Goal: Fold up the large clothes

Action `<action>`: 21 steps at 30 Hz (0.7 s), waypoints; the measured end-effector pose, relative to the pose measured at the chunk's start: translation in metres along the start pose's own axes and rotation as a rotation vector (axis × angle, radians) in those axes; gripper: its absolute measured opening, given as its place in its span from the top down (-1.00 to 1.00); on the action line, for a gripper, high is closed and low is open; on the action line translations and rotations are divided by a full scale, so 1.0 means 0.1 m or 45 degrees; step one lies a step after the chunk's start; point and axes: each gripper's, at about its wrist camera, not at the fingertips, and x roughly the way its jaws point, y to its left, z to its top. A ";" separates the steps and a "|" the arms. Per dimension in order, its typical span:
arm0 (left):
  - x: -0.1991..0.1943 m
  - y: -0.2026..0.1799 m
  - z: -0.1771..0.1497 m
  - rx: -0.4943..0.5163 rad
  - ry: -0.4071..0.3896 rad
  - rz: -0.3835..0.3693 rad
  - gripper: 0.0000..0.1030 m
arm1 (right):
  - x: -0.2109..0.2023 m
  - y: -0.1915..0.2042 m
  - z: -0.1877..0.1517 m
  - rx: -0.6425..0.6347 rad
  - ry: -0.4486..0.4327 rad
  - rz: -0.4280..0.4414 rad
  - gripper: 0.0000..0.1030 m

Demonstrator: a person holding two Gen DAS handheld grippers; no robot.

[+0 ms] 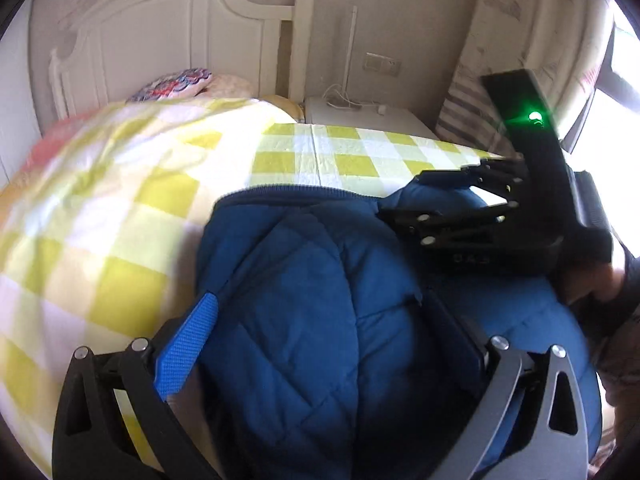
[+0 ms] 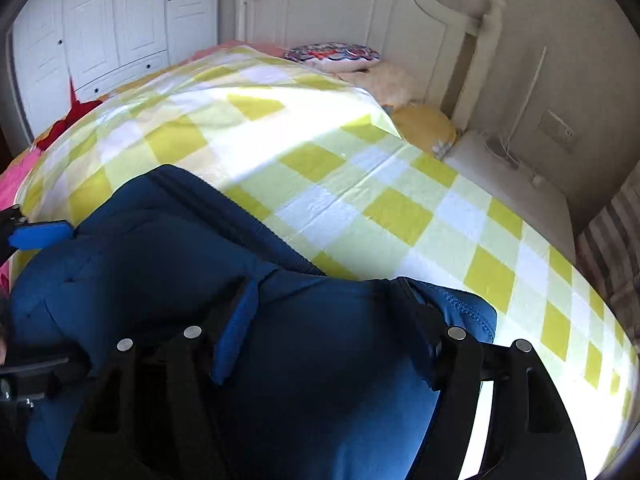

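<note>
Item: blue jacket [image 1: 304, 288], bunched on the near edge of the bed [image 1: 344, 152]. Left claw [image 1: 320, 344] spread astride its quilted lining. Right claw [image 2: 324, 320] half spread over its right end, apparently not pinching. Step, judged: gathering the right edge. Next: pinch and fold across.

From my left wrist view, the far-left stretch of the checked bedspread [image 1: 100, 184] smears into blur. My left gripper's [image 1: 320, 344] right finger sinks behind a fold of the blue quilted jacket [image 1: 304, 280], its tip hidden. The jacket's near end runs off the bottom edge. My right gripper's [image 2: 324, 320] fingertips are buried in the cloth.
</note>
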 end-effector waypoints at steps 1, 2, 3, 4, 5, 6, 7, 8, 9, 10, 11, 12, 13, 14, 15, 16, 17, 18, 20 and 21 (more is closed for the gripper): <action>-0.06 0.01 0.05 0.002 -0.013 -0.019 -0.95 | -0.02 0.03 0.00 -0.025 0.006 -0.013 -0.32; -0.15 0.01 0.14 -0.006 -0.043 -0.044 -0.95 | -0.03 0.04 -0.02 -0.032 0.007 -0.014 -0.32; -0.23 0.01 0.23 -0.011 -0.081 -0.046 -0.95 | -0.04 0.01 -0.03 -0.015 0.000 -0.001 -0.32; -0.26 0.00 0.30 -0.006 -0.107 -0.031 -0.95 | 0.00 0.00 -0.02 -0.005 -0.004 0.007 -0.32; -0.25 -0.02 0.39 0.006 -0.126 0.028 -0.95 | 0.01 -0.01 -0.04 0.003 -0.007 0.013 -0.32; -0.13 -0.03 0.47 0.018 -0.104 0.114 -0.95 | 0.01 -0.03 -0.05 0.006 -0.010 0.013 -0.32; 0.05 -0.01 0.51 0.018 -0.048 0.184 -0.95 | 0.02 -0.03 -0.05 0.004 -0.016 0.010 -0.32; 0.24 0.04 0.50 0.000 0.023 0.229 -0.95 | 0.07 -0.02 -0.08 0.007 -0.025 0.011 -0.32; 0.52 0.12 0.45 -0.038 0.143 0.259 -0.96 | 0.04 -0.04 -0.09 0.021 -0.043 0.020 -0.32; 0.68 0.21 0.37 -0.088 0.191 0.206 -0.96 | 0.03 -0.06 -0.09 0.040 -0.061 0.033 -0.32; 0.70 0.28 0.35 -0.125 0.173 0.177 -0.96 | -0.01 -0.13 -0.10 0.087 -0.087 0.057 -0.32; 0.67 0.32 0.32 -0.148 0.151 0.167 -0.96 | -0.05 -0.20 -0.11 0.128 -0.103 0.079 -0.32; 0.64 0.30 0.31 -0.133 0.131 0.191 -0.96 | -0.13 -0.29 -0.13 0.199 -0.140 0.101 -0.31; 0.62 0.27 0.29 -0.106 0.115 0.217 -0.96 | -0.19 -0.37 -0.13 0.251 -0.171 0.109 -0.31; 0.61 0.23 0.29 -0.082 0.102 0.243 -0.96 | -0.29 -0.47 -0.13 0.315 -0.227 0.106 -0.31; 0.61 0.20 0.28 -0.076 0.099 0.251 -0.96 | -0.38 -0.53 -0.12 0.356 -0.279 0.086 -0.31; 0.62 0.20 0.29 -0.079 0.103 0.246 -0.96 | -0.50 -0.61 -0.09 0.399 -0.345 0.038 -0.31; 0.63 0.23 0.28 -0.090 0.108 0.230 -0.96 | -0.59 -0.65 -0.07 0.420 -0.386 0.002 -0.31; 0.65 0.30 0.27 -0.124 0.111 0.192 -0.96 | -0.71 -0.71 -0.02 0.436 -0.449 -0.076 -0.31; 0.66 0.34 0.24 -0.141 0.109 0.175 -0.96 | -0.69 -0.71 0.00 0.421 -0.437 -0.111 -0.30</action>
